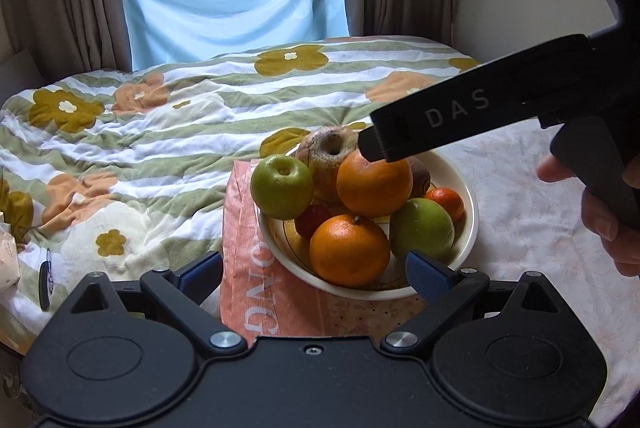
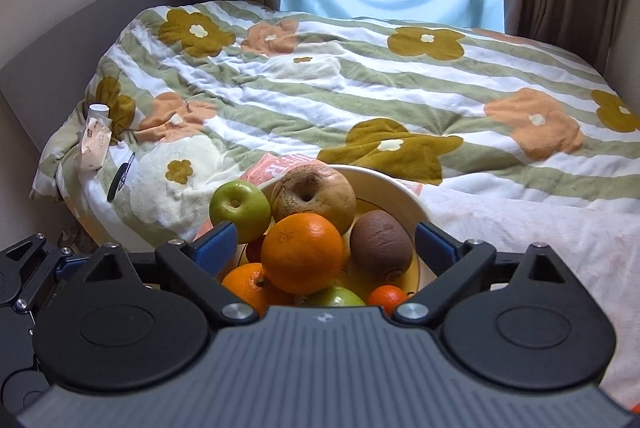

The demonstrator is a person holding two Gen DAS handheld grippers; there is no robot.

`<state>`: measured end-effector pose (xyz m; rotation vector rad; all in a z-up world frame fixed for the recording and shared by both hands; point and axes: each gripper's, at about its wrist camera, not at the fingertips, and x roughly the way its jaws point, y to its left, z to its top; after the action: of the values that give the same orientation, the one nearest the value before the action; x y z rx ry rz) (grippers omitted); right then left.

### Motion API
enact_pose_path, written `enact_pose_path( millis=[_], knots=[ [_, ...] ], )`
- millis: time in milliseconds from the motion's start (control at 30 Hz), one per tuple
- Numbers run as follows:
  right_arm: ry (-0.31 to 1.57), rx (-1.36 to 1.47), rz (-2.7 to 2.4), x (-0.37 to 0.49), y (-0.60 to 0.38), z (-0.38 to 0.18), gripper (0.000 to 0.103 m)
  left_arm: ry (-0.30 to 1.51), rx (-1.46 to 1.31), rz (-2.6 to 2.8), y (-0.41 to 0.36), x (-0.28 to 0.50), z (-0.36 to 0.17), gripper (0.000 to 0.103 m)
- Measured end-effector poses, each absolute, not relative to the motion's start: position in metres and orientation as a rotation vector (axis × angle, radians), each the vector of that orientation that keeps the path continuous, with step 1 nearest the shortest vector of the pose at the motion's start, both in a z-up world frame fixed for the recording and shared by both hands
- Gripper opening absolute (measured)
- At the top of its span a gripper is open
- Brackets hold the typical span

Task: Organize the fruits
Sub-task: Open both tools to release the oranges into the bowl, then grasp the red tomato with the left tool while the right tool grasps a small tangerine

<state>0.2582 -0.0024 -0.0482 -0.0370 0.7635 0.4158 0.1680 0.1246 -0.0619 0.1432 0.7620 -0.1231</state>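
Observation:
A cream bowl (image 1: 471,204) on a bed holds piled fruit: two oranges (image 1: 374,184) (image 1: 349,250), two green apples (image 1: 282,187) (image 1: 422,228), a wrinkled brown apple (image 1: 328,152), a small mandarin (image 1: 446,202) and a red fruit (image 1: 312,220). My left gripper (image 1: 316,274) is open just in front of the bowl, empty. My right gripper (image 2: 324,242) is open above the bowl (image 2: 394,188), its jaws either side of the top orange (image 2: 302,252) and a brown kiwi (image 2: 380,246), touching neither. Its body (image 1: 472,108) shows over the bowl in the left wrist view.
The bowl stands on an orange printed cloth (image 1: 260,268) over a flowered quilt (image 1: 160,132) and a white sheet (image 1: 520,228). A tube and paper packet (image 2: 96,140) and a dark pen-like object (image 2: 120,176) lie at the quilt's left edge. Curtains and a window are behind.

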Motion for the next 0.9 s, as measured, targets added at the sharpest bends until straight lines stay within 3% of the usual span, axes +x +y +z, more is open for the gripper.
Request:
enact_pose_path(
  millis=[567,900],
  knots=[
    [0.648,-0.017,0.429,0.184,-0.094,0.014,0.103,0.659,0.131,-0.022,0.064,0.111,-0.010,0.100],
    [0.627,-0.028,0.382,0.132,-0.185,0.019,0.103,0.655,0.116,0.004,0.007,0.077,-0.007,0.100]
  ],
)
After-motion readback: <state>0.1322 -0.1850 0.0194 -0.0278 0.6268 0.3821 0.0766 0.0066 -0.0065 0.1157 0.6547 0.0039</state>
